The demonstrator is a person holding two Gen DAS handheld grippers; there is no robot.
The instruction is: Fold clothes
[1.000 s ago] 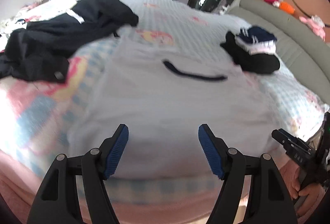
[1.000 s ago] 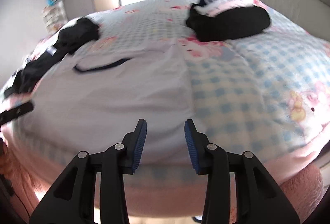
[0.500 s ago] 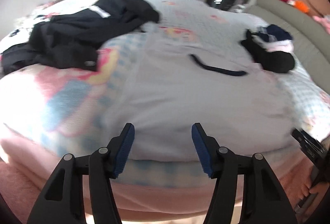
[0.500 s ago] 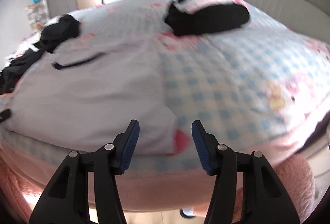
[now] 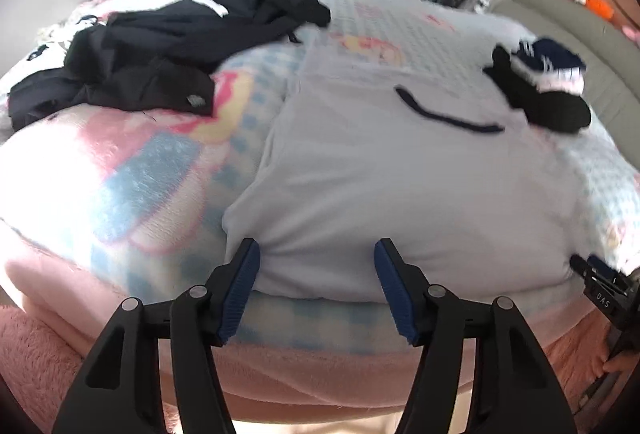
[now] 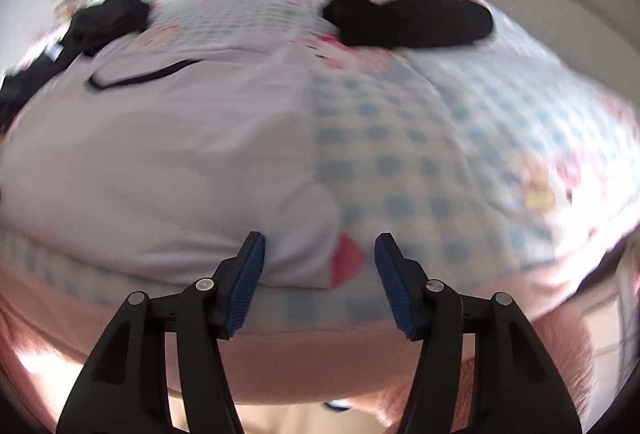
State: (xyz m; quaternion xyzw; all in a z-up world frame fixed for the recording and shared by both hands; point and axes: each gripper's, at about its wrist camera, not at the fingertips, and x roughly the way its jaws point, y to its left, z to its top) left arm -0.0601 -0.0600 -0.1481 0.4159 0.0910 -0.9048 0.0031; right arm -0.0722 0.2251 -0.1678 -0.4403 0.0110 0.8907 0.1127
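The right wrist view is smeared by motion, so the folded dark pile is seen without detail. In the left wrist view, the right tool is cut off by the frame edge, and the shelves behind the bed are too blurred to read.

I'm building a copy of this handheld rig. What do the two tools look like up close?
Both match: the left tool and right tool have black angular plastic fingers with cut-out slots, silver pivot pins, and ribbed blue pads on the inner faces. In the left view, the right tool's body carries small white lettering.
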